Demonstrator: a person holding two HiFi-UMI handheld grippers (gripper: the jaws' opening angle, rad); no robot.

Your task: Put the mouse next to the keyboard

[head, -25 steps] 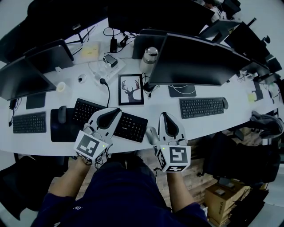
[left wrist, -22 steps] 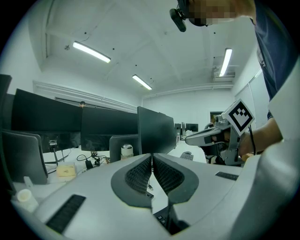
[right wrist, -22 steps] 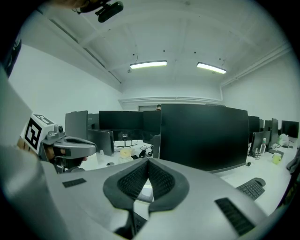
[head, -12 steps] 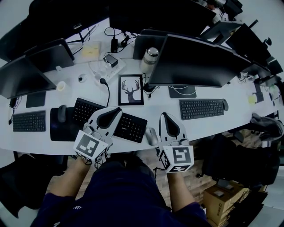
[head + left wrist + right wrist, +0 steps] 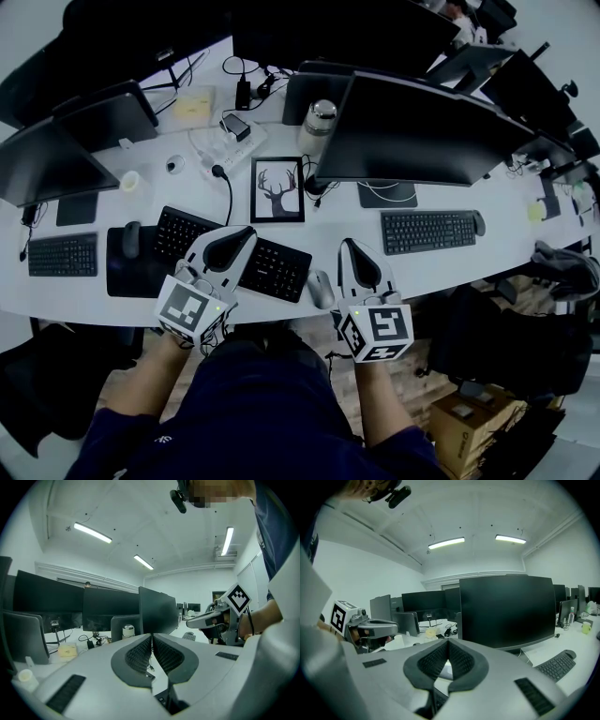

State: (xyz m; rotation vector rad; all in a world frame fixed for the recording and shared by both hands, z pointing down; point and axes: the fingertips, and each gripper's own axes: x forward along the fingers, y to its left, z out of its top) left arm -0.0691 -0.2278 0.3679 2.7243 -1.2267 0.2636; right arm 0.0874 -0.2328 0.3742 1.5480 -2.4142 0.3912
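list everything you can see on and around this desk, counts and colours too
desk: one, white, curved
monitors: several, black, along the back
centre keyboard: one, black, front middle
other keyboards: two, black, far left and right
mouse: one, grey, just right of the centre keyboard
mouse on mat: one, dark, left
deer picture: one, black frame, behind the centre keyboard
flask: one, silver, back middle
power strip: one, white, back left
cardboard box: one, brown, floor right
left gripper: grey, shut, empty, over the centre keyboard
right gripper: grey, shut, empty, right of the mouse
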